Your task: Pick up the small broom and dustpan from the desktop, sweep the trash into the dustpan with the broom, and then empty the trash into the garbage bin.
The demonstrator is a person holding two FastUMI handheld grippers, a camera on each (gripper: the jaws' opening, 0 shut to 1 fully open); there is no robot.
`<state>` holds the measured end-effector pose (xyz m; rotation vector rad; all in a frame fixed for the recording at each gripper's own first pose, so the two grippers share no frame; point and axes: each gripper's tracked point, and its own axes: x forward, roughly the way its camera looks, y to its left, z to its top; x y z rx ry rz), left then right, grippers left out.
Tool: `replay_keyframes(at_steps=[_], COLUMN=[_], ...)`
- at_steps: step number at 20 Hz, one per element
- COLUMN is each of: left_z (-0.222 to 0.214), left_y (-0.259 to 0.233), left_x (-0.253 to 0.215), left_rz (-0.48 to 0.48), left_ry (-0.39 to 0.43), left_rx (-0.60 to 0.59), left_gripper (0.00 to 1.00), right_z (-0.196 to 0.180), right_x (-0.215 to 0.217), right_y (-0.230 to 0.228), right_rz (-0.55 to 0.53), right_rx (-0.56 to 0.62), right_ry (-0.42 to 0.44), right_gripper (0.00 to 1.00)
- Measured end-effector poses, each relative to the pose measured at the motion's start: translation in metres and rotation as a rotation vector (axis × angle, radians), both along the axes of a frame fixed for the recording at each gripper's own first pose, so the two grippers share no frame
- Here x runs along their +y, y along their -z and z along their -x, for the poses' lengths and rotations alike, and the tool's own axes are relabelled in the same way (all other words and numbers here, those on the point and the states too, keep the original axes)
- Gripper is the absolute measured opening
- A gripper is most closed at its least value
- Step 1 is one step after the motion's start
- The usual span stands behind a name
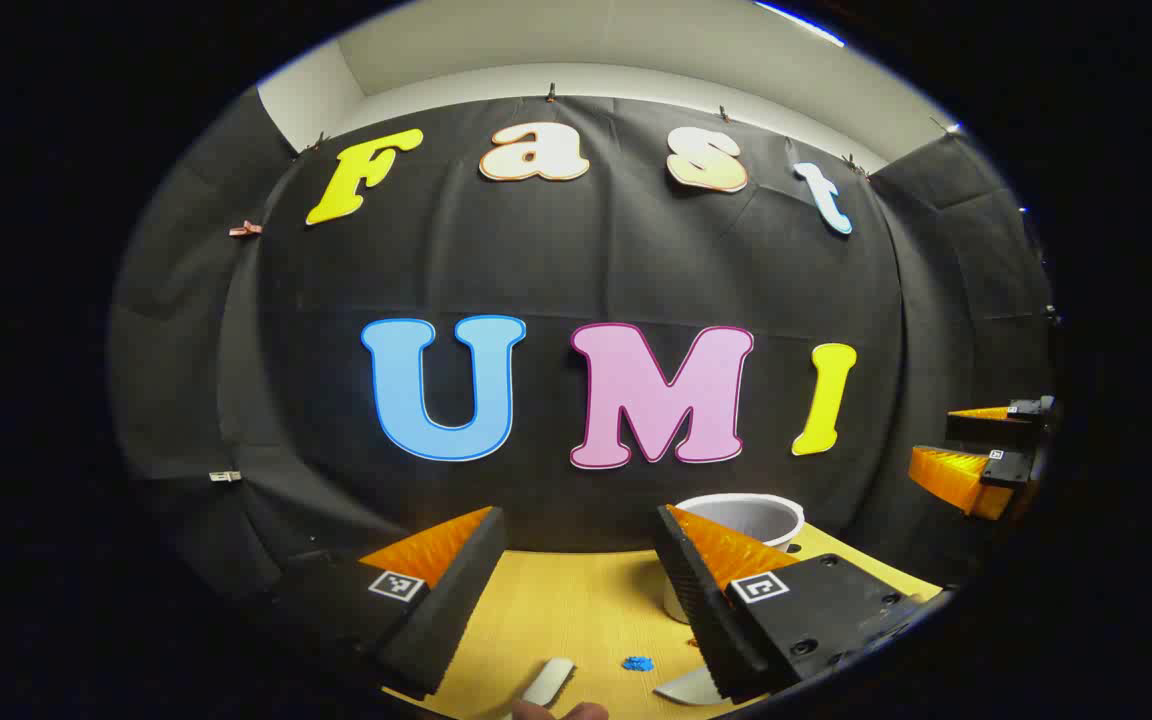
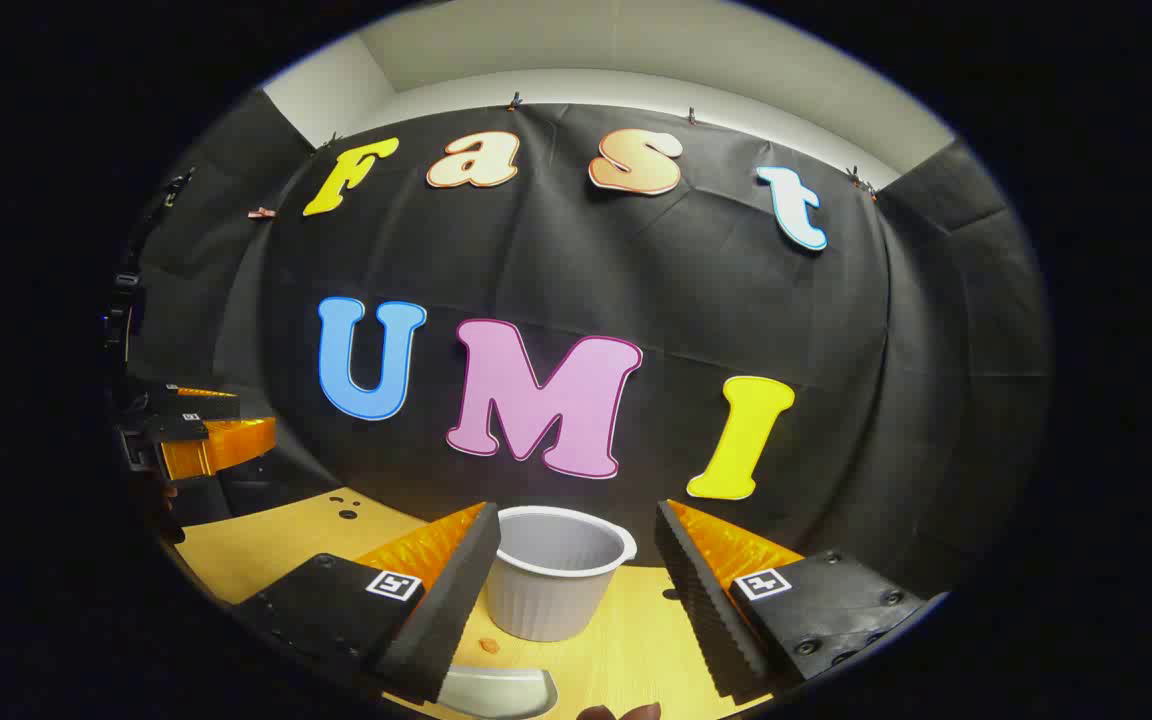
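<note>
Bin (image 1: 748, 520) half hidden behind left gripper (image 1: 576, 590) fingers (image 1: 701, 590).

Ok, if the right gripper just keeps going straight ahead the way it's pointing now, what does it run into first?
Most likely the white bin. In the right gripper view it stands on the desktop straight ahead, framed by the open jaws of the right gripper, nothing between. Depth is hard to judge; a level path may pass over its rim.

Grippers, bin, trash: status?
Left gripper open, empty; right gripper open, empty. Garbage bin upright beyond the right fingers. Blue scrap on desktop. Nothing blocking.
</note>
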<state>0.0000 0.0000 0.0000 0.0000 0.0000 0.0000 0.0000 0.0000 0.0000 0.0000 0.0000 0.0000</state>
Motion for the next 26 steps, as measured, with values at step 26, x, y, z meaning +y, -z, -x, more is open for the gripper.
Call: replay_keyframes(at_steps=[26], left_z=[0.003], left_y=[0.036], left_x=[0.036], left_rz=[-0.005], left_ry=[-0.069], left_rx=[0.06], left_gripper=[0.95], right_z=[0.093], right_x=[0.041], right_y=[0.182], right_rz=[0.063], right_rx=[0.591], right_ry=[-0.263], right_gripper=[0.96])
